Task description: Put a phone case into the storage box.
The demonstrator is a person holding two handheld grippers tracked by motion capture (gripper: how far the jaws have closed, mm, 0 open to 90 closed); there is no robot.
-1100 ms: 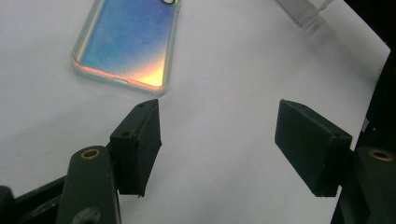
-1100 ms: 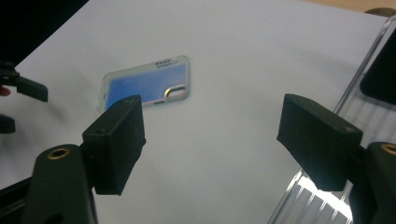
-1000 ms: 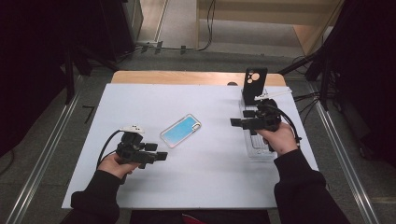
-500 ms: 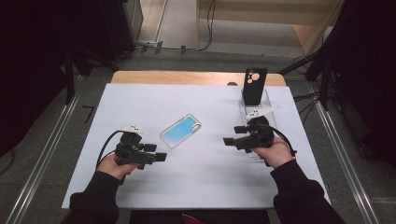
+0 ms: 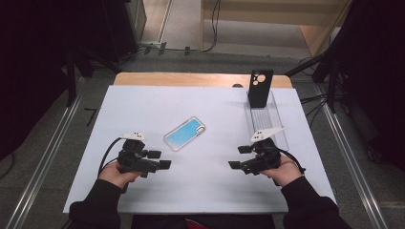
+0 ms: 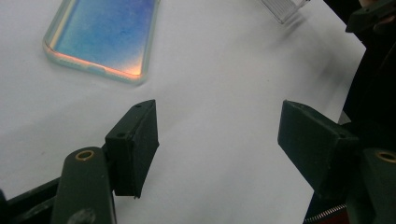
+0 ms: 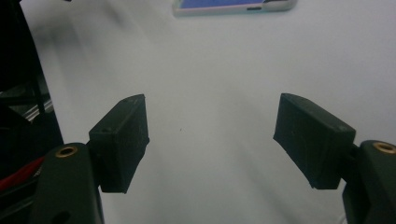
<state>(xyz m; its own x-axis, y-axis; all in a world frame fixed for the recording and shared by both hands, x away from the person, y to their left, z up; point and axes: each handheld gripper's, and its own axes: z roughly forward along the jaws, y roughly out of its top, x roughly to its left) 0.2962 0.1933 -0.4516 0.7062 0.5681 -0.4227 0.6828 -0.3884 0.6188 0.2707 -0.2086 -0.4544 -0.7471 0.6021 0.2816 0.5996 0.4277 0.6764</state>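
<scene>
1. On the white surface [image 5: 210, 181], a person is holding a left gripper [image 5: 160, 160] and a right gripper [image 5: 239, 157] low over the sheet, each set of fingers standing wide apart and gripping nothing.

2. Between the two hands, nearer the left one, a blue phone case [image 5: 185, 133] is lying flat with its open side up and skewed to the edges, well placed for either gripper to take hold of its long rim.

3. At the far right, a black phone case [image 5: 260, 87] is standing upright at the back end of a clear ridged rack [image 5: 274, 114], apparently parked there so it stays out of the working area.

4. Seen from the left gripper view, the blue phone case [image 6: 105, 37] is sitting ahead of the fingers [image 6: 133, 144] and off to their left, near but apart, with bare sheet in the gap.

5. Seen from the right gripper view, the same case [image 7: 233, 5] is lying well beyond the fingers [image 7: 310, 137] at the top edge, so that hand appears to be waiting rather than reaching.
</scene>
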